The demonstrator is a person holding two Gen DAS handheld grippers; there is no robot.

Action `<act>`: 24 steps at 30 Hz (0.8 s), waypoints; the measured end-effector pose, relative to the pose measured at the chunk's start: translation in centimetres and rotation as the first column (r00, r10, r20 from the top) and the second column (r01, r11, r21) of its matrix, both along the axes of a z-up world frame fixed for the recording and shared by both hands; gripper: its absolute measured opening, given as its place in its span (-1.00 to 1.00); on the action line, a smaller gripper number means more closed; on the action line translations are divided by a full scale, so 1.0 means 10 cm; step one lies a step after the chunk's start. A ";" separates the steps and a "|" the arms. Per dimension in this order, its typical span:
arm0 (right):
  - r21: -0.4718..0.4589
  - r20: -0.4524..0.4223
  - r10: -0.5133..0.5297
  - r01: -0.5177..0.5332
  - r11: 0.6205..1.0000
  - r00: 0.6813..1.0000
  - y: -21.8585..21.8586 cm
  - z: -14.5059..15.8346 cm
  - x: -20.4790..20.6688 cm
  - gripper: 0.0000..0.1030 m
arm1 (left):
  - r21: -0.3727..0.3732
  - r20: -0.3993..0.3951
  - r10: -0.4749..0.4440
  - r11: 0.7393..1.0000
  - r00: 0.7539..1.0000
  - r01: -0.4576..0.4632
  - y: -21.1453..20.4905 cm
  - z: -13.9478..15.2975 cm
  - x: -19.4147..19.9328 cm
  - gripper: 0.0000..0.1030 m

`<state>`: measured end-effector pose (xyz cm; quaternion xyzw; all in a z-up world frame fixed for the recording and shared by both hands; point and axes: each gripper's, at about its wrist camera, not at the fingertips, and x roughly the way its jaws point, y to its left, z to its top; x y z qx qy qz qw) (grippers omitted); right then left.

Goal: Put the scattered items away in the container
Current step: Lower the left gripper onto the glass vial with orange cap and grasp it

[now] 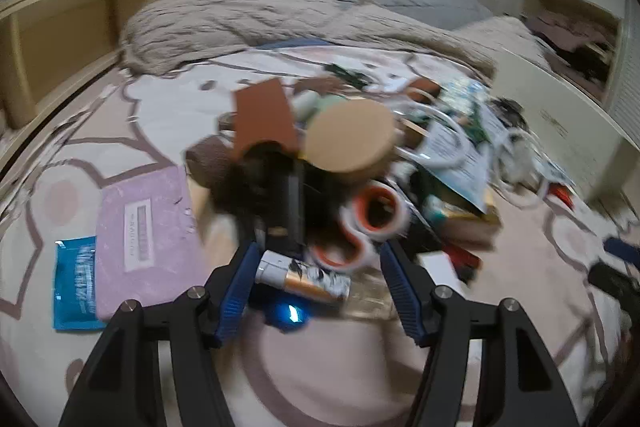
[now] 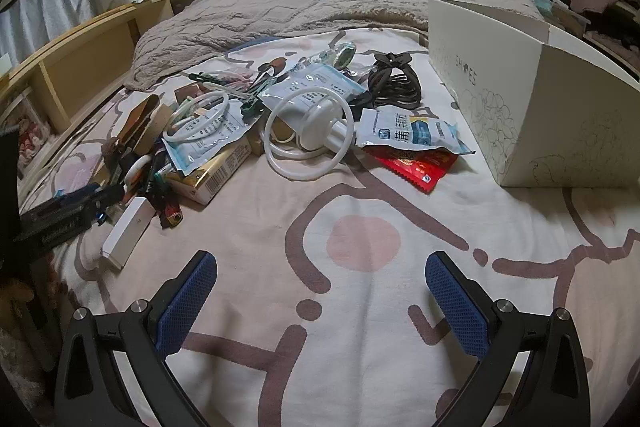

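Left hand-held gripper: jaws part open over the near edge of the clutter pile on the bed, straddling a battery; pads not touching it.

Right hand-held gripper: wide open, empty, above bare sheet.

Container: shoe box, well apart at the bed's right.

Risks: crowded neighbours, notably the orange-handled scissors, may get pinched along; the round battery may roll from the pads; soft bedding gives underneath.

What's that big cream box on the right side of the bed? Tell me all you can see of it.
The cream box looks like thin cardboard, with faint line drawings of flowers and pale lettering on its side. It stands upright on the patterned bedsheet, open at the top with one flap raised. Its inside is hidden. It sits apart from the clutter; the nearest thing, a red packet, stops short of it. Neither set of tongs touches it.
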<state>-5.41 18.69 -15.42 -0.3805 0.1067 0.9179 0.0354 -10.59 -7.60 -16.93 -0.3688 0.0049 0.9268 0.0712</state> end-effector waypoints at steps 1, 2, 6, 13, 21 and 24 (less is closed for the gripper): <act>0.000 0.000 0.000 0.000 1.000 1.000 0.00 0.00 0.00 1.00 | -0.004 0.007 -0.022 1.000 1.000 0.022 0.04 -0.02 0.02 0.22; 0.001 -0.001 0.000 0.000 1.000 1.000 0.00 0.00 0.00 1.00 | -0.009 0.010 -0.037 0.999 0.999 0.037 0.08 -0.03 0.03 0.22; 0.000 -0.004 0.001 -0.001 1.000 1.000 0.00 0.00 0.00 1.00 | -0.053 -0.001 -0.102 0.993 0.995 0.102 0.23 -0.05 0.08 0.22; -0.003 0.001 0.002 -0.002 1.000 1.000 0.00 -0.01 0.00 1.00 | -0.058 0.004 -0.221 0.974 0.975 0.221 0.44 -0.06 0.17 0.22; -0.022 0.003 0.032 -0.032 0.999 0.999 -0.03 -0.04 0.00 1.00 | 0.146 0.052 -0.291 0.948 0.955 0.281 0.50 -0.13 0.25 0.22; -0.052 -0.002 0.078 -0.078 0.996 0.997 -0.04 -0.03 0.01 1.00 | 0.154 0.038 -0.290 0.947 0.956 0.281 0.54 -0.14 0.32 0.22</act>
